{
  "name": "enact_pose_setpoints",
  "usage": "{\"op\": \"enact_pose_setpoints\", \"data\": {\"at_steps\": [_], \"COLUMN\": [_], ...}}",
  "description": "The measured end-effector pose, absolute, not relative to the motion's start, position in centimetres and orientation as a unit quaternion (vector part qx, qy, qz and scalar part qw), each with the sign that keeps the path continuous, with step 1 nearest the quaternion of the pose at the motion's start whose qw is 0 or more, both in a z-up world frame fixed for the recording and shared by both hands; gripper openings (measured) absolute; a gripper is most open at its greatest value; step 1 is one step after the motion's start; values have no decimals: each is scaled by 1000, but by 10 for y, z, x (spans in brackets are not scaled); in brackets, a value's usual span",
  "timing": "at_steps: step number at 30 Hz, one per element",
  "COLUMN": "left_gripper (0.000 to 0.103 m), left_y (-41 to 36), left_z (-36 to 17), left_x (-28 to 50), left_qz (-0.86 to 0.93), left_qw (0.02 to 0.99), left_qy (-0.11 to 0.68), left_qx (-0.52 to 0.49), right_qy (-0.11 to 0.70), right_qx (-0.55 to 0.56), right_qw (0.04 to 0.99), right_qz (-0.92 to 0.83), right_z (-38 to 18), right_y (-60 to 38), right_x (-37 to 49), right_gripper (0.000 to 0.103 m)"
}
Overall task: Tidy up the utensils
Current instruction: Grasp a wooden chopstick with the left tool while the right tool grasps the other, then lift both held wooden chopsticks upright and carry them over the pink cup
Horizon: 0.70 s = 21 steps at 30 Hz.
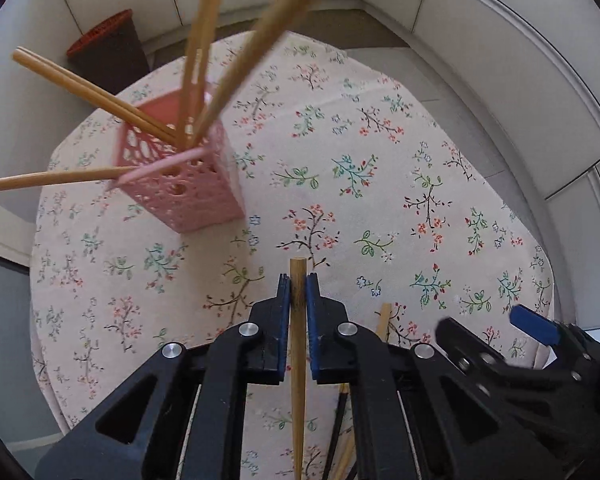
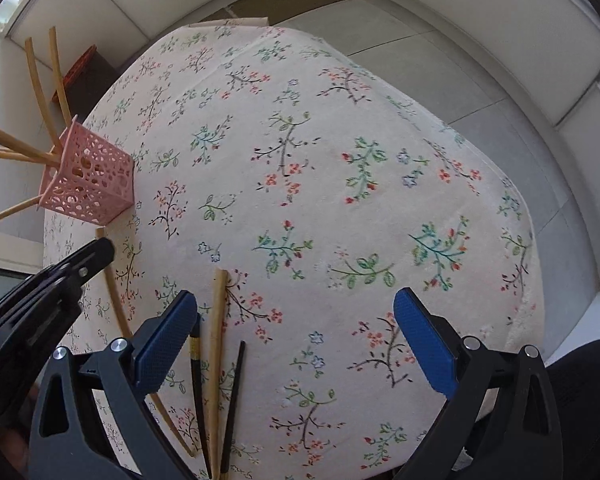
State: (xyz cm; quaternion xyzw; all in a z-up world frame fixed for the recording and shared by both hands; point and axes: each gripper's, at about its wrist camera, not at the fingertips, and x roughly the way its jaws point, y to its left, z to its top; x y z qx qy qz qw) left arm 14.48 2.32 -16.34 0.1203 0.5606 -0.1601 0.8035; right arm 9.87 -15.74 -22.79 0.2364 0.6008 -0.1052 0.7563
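While the left gripper pinches a wooden chopstick, its lower end runs out of sight. Nothing sits between the right gripper's wide jaws above three more chopsticks. Beside the tablecloth's edge stands the pink holder, with bare cloth between.

Basket stands on table near its far-left edge, w/ several chopsticks in it. Three more chopsticks lie on table near front, right of basket; bin on floor behind table.
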Motion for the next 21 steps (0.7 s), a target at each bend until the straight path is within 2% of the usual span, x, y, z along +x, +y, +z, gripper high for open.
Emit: {"op": "enact_pose_setpoints", "data": {"at_steps": [4, 10, 11, 13, 14, 15, 21], "left_gripper": [7, 7, 7, 7, 7, 7, 7], "left_y": [40, 64, 66, 69, 70, 71, 74], "left_z": [-129, -96, -94, -90, -89, -87, -76], "left_x": [134, 124, 123, 121, 121, 121, 114], "left_qz": [-149, -129, -126, -122, -120, -120, -125], "left_qw": [831, 866, 869, 873, 875, 876, 883], "left_qy": [523, 474, 469, 463, 461, 460, 445], "left_qx": [117, 96, 93, 90, 88, 87, 84], "right_qy": [635, 658, 658, 653, 652, 649, 600], "right_qx": [224, 212, 203, 192, 193, 201, 254], "right_qw": [734, 717, 720, 726, 727, 728, 755], "right_qz": [-84, -93, -92, -98, -97, -99, -80], "right_z": [-243, -263, -263, -262, -262, -261, -233], "right_y": [-130, -110, -106, -101, -100, -101, -116], "right_x": [115, 121, 123, 125, 126, 126, 121], "right_gripper": [69, 53, 46, 21, 15, 11, 8]}}
